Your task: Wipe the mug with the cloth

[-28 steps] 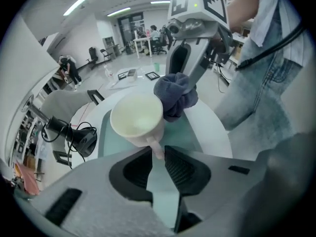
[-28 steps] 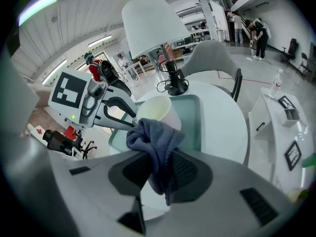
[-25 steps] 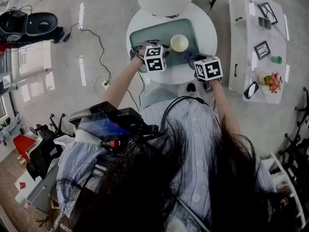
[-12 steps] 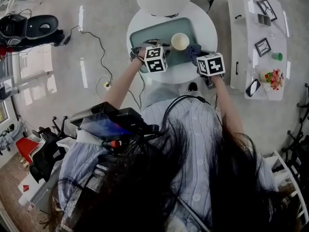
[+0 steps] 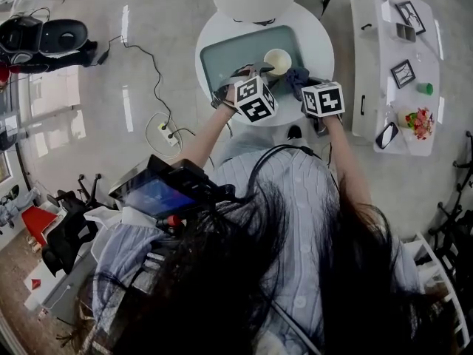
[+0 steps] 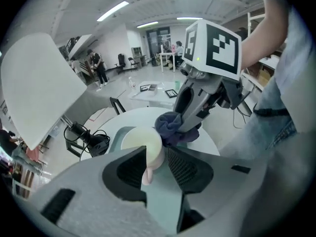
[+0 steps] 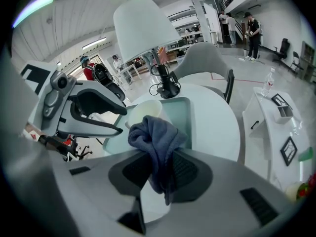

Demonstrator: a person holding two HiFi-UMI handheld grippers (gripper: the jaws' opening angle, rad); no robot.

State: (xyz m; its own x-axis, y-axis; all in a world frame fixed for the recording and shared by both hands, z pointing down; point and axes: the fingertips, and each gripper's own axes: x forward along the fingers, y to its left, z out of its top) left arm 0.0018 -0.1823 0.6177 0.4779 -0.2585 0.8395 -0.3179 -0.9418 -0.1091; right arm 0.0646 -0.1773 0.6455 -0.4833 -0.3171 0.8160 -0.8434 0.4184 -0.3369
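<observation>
Jaws of the left gripper (image 6: 157,150) are standing wide, having just been opening. The mug (image 6: 140,141) is sitting in the gap at their tips, and the pads are not visibly pressing on it. Jaws of the right gripper (image 7: 162,154) are clamping together on the cloth (image 7: 155,132), which is bunching above them in a soft wad and trailing down between the pads.

The mug is standing upright on the teal tray (image 7: 192,116), which is lying on the round white bench (image 7: 219,132). The cloth wad is hovering just beside the mug's rim, on the right gripper's side. A large white lampshade (image 7: 140,28) is rising behind the tray.

The mug is looking like glazed ceramic, so it is probably going to feel stiff, smooth and rather slippery, and it could chip if it tips over. Gripping it across the body below the rim is looking like the safest hold, steadying it against the push of the wiping. The cloth is limp and light, and its free wad is giving plenty of surface to rub with.

The mug is showing as plain pale cream, cylindrical and open-mouthed, with what seems a pinkish handle pointing toward the left gripper. The cloth is showing as a dusky blue-grey.
</observation>
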